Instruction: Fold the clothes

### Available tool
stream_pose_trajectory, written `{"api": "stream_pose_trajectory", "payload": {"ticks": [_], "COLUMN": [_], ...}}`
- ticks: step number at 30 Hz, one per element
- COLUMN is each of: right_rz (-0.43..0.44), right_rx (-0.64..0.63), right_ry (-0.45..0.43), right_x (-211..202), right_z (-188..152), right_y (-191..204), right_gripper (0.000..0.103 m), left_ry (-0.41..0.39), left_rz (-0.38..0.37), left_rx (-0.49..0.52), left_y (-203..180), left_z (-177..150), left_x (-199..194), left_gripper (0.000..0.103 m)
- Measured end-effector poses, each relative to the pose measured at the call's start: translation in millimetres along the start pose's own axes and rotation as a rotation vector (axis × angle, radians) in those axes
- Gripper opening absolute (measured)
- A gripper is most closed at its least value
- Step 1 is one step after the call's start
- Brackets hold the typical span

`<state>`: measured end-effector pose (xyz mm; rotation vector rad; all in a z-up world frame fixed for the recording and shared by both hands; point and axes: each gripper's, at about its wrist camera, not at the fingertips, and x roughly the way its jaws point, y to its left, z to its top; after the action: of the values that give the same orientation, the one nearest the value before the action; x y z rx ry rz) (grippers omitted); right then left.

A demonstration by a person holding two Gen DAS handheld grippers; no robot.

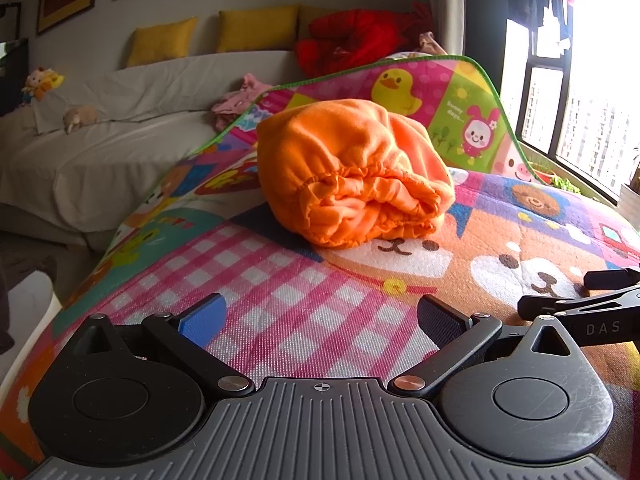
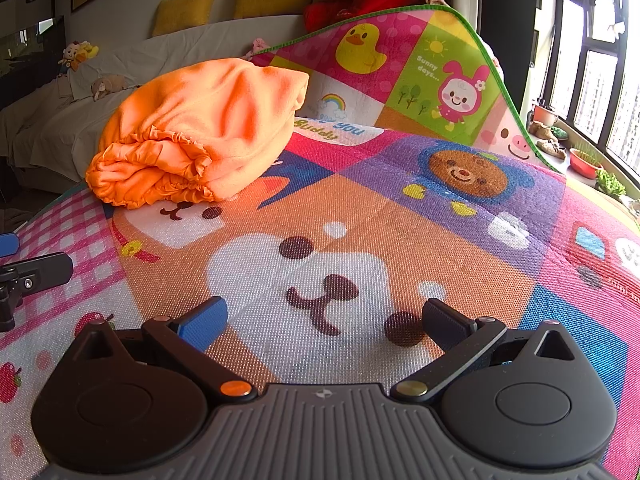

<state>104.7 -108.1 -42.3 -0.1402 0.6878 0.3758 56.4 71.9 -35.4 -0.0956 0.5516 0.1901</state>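
Note:
An orange garment (image 1: 352, 172) with a gathered elastic hem lies bundled on the colourful cartoon mat (image 1: 280, 300). My left gripper (image 1: 320, 320) is open, low over the pink checked patch, a short way in front of the bundle with nothing between its fingers. In the right wrist view the same orange garment (image 2: 200, 128) sits ahead and to the left. My right gripper (image 2: 324, 320) is open above the bear face on the mat (image 2: 460, 240), holding nothing. The right gripper's fingers (image 1: 580, 304) show at the left view's right edge, and the left gripper's finger (image 2: 36, 272) at the right view's left edge.
The mat's far end curls upward (image 2: 400, 64), showing a duck and a rabbit. Behind stands a grey sofa (image 1: 120, 128) with yellow cushions (image 1: 256, 28), a red garment (image 1: 352, 40), pink clothing (image 1: 236, 100) and soft toys (image 1: 40, 84). Windows and potted plants (image 2: 584, 160) line the right side.

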Motion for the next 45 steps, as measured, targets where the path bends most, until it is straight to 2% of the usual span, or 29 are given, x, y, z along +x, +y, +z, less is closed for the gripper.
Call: {"api": "stream_pose_trajectory", "payload": {"ticks": [45], "right_rz": [0.0], "right_rx": [0.0], "right_ry": [0.0], "right_x": [-0.3], "right_z": [-0.1], "right_y": [0.5], "right_gripper": [0.103], "left_ry": [0.003], "left_rz": [-0.001], "left_rx": [-0.011], "left_y": [1.7], "left_z": [0.0], "left_x": [0.6], "left_gripper": [0.103]}}
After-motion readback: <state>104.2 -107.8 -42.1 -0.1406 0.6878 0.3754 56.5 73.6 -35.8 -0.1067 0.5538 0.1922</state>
